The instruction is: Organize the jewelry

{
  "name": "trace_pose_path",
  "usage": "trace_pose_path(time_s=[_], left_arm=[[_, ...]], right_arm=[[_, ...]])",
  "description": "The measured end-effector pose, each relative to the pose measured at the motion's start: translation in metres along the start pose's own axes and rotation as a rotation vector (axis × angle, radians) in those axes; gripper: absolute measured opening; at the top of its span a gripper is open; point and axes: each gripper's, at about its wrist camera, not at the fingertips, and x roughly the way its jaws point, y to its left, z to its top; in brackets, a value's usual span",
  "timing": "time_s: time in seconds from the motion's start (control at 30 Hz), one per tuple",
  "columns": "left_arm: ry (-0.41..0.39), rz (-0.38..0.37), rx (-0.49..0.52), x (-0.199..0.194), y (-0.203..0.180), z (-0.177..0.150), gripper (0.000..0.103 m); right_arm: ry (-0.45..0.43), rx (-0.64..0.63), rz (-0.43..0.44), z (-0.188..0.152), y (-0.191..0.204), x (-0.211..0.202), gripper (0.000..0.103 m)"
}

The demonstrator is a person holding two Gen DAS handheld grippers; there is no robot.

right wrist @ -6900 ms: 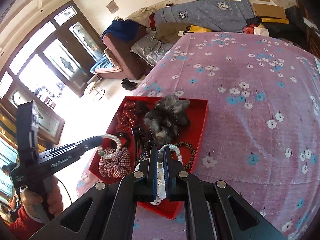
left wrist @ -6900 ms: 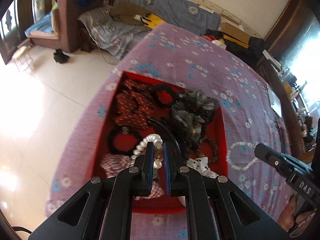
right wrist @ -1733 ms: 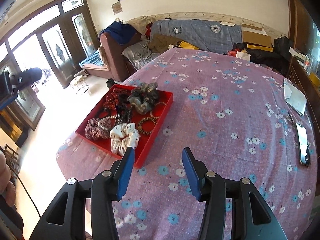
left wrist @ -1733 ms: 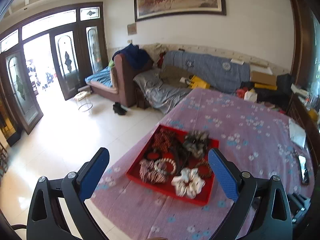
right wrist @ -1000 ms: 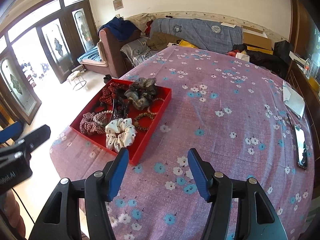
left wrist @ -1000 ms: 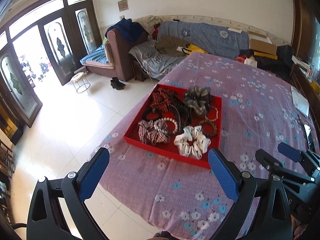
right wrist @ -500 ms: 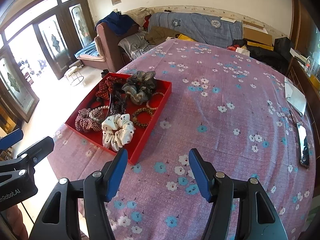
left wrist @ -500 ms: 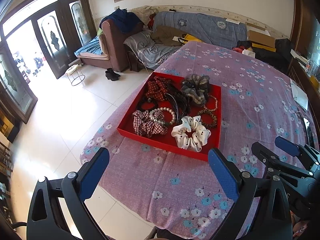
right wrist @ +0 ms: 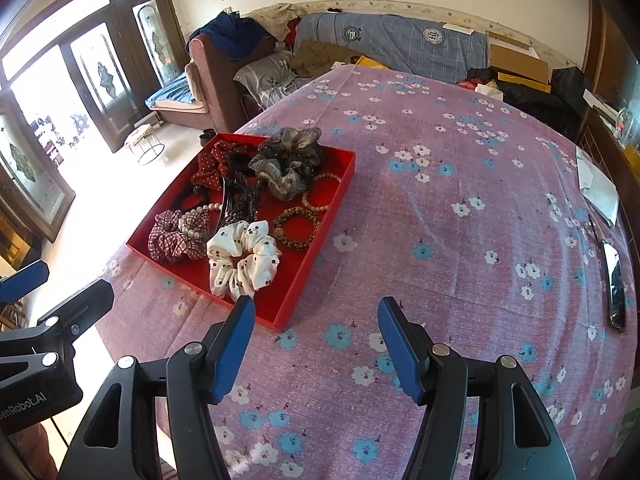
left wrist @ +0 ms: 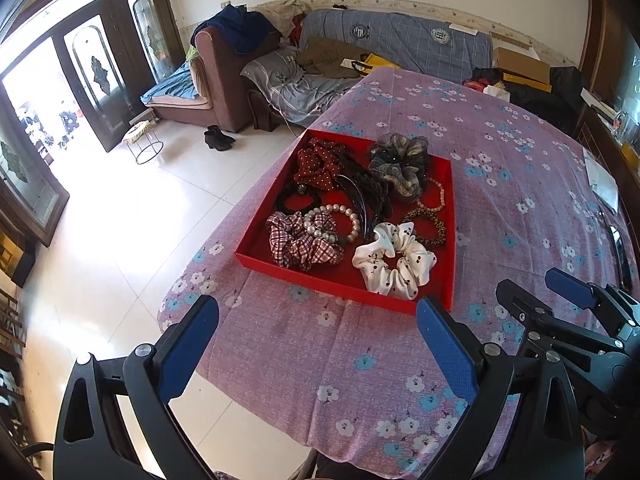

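Left wrist view first: the left gripper (left wrist: 318,334) fills the bottom of the frame with its jaws spread wide and nothing between them, only the purple flowered cloth of the tabletop (left wrist: 520,184) below. At the centre of the frame lies the red tray (left wrist: 448,240), close to the left edge of the tabletop. Inside it, at the near right, is the white scrunchie (left wrist: 394,264) with small dark spots, and at the near left the plaid scrunchie (left wrist: 300,242), with the pearl bracelet (left wrist: 340,220) lying partly over it. A leopard hair tie (left wrist: 428,226) is just right of the white one. Further back I see the grey scrunchie (left wrist: 400,166), a red dotted bow (left wrist: 318,166) at the far left, and a dark headband (left wrist: 366,208) across the middle. At the lower right of the frame the right gripper (left wrist: 532,286) comes in, its jaws apart and empty.

Right wrist view: the right gripper (right wrist: 316,340) is at the bottom centre, jaws open and holding nothing, above bare cloth just beside the near corner of the red tray (right wrist: 320,248). The tray sits at the left centre of the frame. The white scrunchie (right wrist: 242,258) is the nearest thing in it, the plaid scrunchie (right wrist: 174,236) to its left, the grey scrunchie (right wrist: 288,162) at the back. At the left edge the left gripper (right wrist: 60,280) shows, black with blue pads. A dark phone (right wrist: 614,284) lies at the far right edge of the tabletop, and a white paper (right wrist: 598,190) above it. A sofa (right wrist: 392,44) with a blue cover stands behind.
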Motion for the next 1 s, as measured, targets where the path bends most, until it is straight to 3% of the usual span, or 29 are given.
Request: trace_pose_path(time_s=[1.0], left_arm=[[0.071, -0.057, 0.040, 0.035, 0.028, 0.015, 0.099]], right_arm=[[0.047, 0.050, -0.047, 0.013, 0.026, 0.029, 0.070]])
